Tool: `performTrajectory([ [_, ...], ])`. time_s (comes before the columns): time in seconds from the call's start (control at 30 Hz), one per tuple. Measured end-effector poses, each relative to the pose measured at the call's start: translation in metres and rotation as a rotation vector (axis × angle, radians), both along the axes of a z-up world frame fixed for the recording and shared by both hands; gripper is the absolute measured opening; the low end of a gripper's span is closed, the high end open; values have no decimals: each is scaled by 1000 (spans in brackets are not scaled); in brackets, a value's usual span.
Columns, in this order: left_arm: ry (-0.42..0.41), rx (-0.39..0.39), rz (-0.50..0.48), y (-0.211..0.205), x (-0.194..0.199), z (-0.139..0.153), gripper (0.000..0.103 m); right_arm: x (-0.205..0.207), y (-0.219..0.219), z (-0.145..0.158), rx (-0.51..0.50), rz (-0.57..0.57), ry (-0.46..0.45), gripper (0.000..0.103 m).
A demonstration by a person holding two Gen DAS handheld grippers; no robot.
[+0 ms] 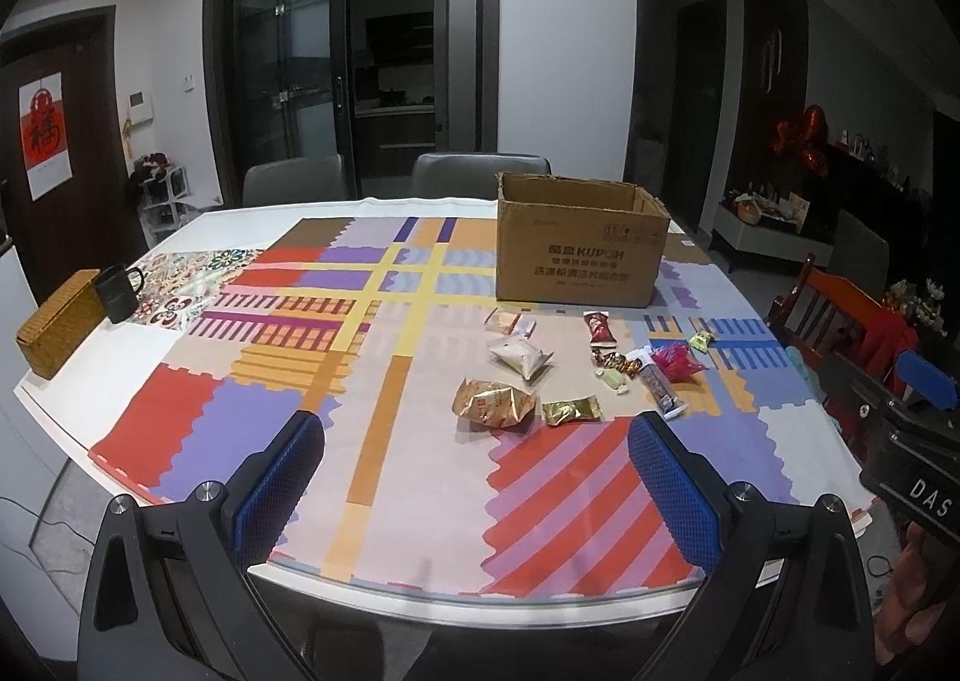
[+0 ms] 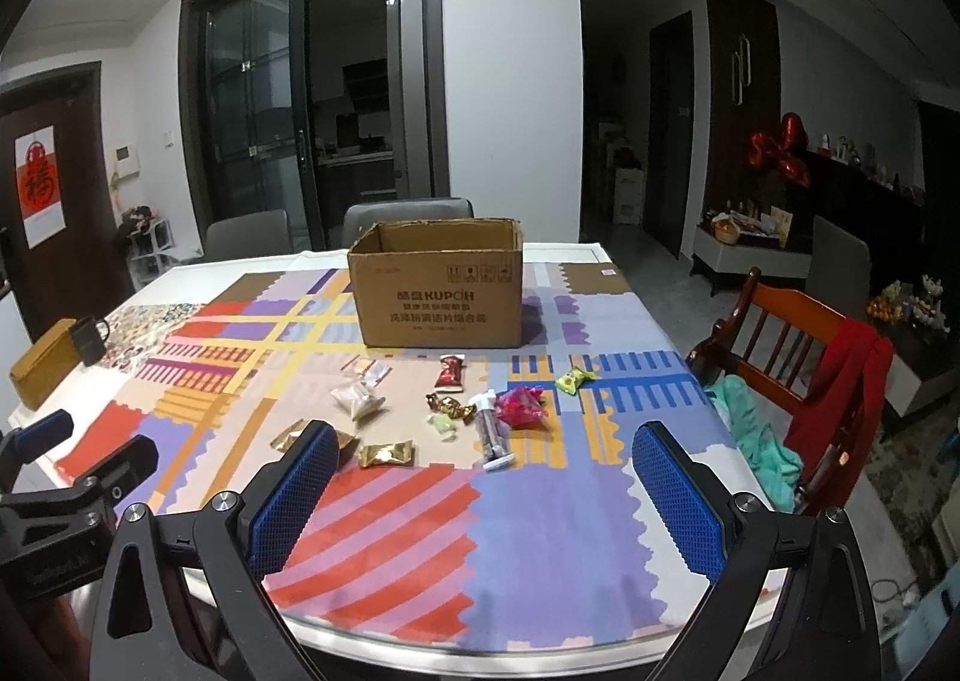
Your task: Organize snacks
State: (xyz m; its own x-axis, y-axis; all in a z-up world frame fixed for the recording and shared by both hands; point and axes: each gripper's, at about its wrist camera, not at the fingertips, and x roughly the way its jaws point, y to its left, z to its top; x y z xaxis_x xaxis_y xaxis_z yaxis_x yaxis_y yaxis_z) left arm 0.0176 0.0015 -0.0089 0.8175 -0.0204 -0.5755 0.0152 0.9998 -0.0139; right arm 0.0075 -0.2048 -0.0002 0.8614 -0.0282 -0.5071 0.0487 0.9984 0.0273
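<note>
- the left gripper (image 1: 477, 477) hangs over the near edge of the surface (image 1: 384, 477), its blue-padded fingers (image 1: 282, 477) wide apart and holding nothing.
- the right gripper (image 2: 480, 492) sits beside it, fingers (image 2: 678, 495) equally spread and empty.
- the snacks lie loose on the patterned cloth, in front of the open cardboard box (image 2: 438, 291) near the far side: a crumpled gold bag (image 1: 495, 404), a small gold packet (image 2: 387, 454), a white pouch (image 1: 519, 358), a red wrapper (image 2: 451, 373), a pink packet (image 2: 523, 408), a clear tube-like pack (image 2: 493, 432) and a green candy (image 2: 573, 381).
- nothing looks boxed yet, as far as the box interior shows.
- risks, as i judge them: the pieces crowd together near the pink packet, so a wide-open grab could pinch two at once; slick foil may slip from the pads; small candies may be nudged away; a low carry could clip the box wall.
</note>
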Motion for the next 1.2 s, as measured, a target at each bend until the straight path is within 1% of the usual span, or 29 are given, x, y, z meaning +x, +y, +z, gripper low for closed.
performTrajectory([
  [0.27, 25, 5, 7, 1, 18, -3, 103, 21, -3, -2, 6, -3, 30, 100],
  [0.53, 56, 27, 29, 0, 49, -6, 103, 51, -2, -5, -5, 12, 66, 100],
  [0.73, 90, 18, 35, -1, 74, -14, 103, 75, 0, -13, -15, 31, 95, 100],
  [0.83, 112, 29, 42, -3, 87, -22, 103, 90, 0, -22, -15, 46, 124, 100],
  [1.0, 165, 26, 31, -6, 110, -38, 103, 114, -2, -36, -6, 59, 167, 100],
  [1.2, 206, 18, 15, -11, 135, -55, 103, 138, -1, -52, -7, 78, 209, 100],
])
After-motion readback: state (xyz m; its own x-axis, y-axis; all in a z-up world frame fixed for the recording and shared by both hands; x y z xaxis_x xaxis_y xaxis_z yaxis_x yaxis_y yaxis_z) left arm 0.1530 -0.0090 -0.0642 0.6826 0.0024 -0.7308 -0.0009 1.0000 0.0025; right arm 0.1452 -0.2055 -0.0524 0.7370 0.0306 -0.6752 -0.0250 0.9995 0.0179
